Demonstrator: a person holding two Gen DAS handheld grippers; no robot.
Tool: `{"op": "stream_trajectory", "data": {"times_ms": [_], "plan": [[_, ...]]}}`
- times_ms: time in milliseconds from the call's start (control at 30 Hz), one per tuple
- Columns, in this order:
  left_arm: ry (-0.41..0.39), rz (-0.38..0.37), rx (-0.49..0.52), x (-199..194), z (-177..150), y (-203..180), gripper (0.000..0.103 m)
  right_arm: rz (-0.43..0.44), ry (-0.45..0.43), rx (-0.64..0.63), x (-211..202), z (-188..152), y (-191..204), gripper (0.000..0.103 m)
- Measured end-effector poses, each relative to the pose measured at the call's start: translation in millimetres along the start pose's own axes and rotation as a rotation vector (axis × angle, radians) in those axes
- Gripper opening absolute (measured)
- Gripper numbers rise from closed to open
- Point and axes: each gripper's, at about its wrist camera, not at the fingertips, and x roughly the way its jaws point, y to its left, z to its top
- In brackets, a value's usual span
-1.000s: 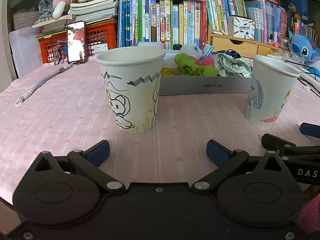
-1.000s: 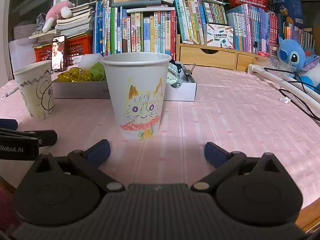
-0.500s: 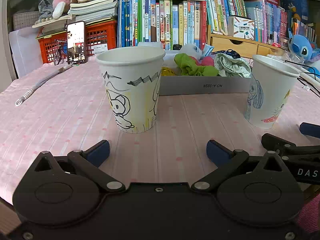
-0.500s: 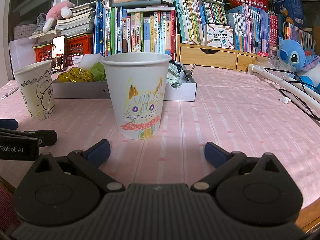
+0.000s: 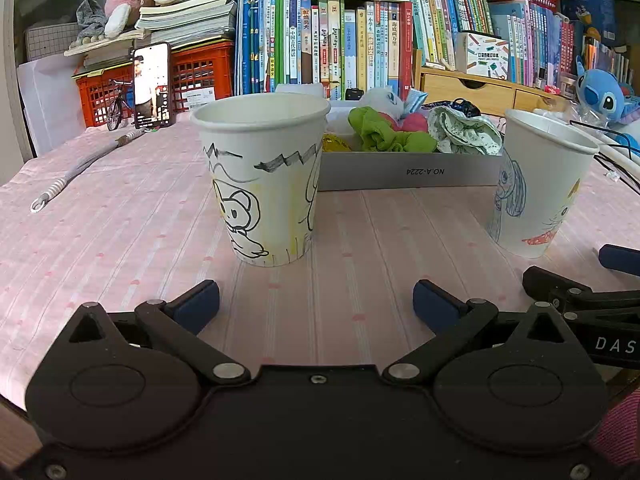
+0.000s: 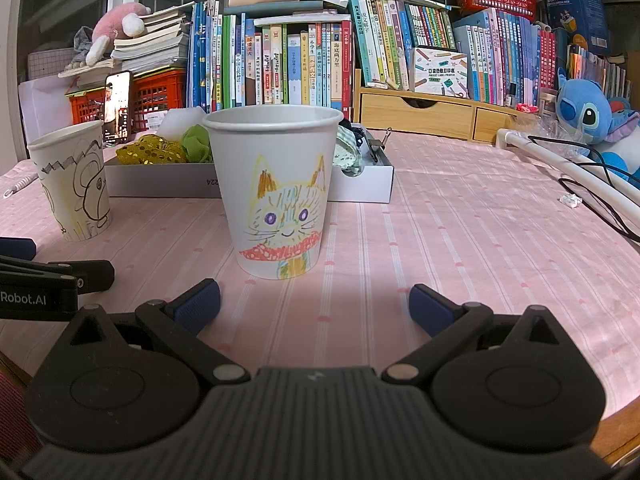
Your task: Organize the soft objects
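A paper cup with a mouse drawing point(image 5: 262, 176) stands just ahead of my left gripper point(image 5: 316, 306), which is open and holds nothing. In front of my right gripper point(image 6: 314, 304), also open and bare, stands a paper cup with a cat drawing point(image 6: 276, 192). Behind both cups lies a shallow grey box point(image 5: 408, 170) with soft things in it: a green cloth point(image 5: 384, 136), a pale patterned cloth point(image 5: 464, 132), a pink piece point(image 5: 414, 122) and a gold sequined piece point(image 6: 152, 152). The cat cup point(image 5: 540, 188) also shows at the right of the left wrist view.
The pink striped tablecloth point(image 6: 460, 232) covers the table. At the back are rows of books point(image 6: 280, 68), red crates point(image 5: 192, 76), a phone point(image 5: 151, 84) propped upright, a wooden drawer unit point(image 6: 432, 112) and a blue plush point(image 6: 592, 112). A white tube and black cables point(image 6: 580, 184) lie at right.
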Motion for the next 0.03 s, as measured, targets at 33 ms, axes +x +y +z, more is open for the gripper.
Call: {"op": "stream_trajectory", "data": {"times_ms": [33], "plan": [[0.000, 0.000, 0.001, 0.0, 0.0, 0.0, 0.103, 0.000, 0.000, 0.000, 0.1, 0.2, 0.0, 0.103]]}}
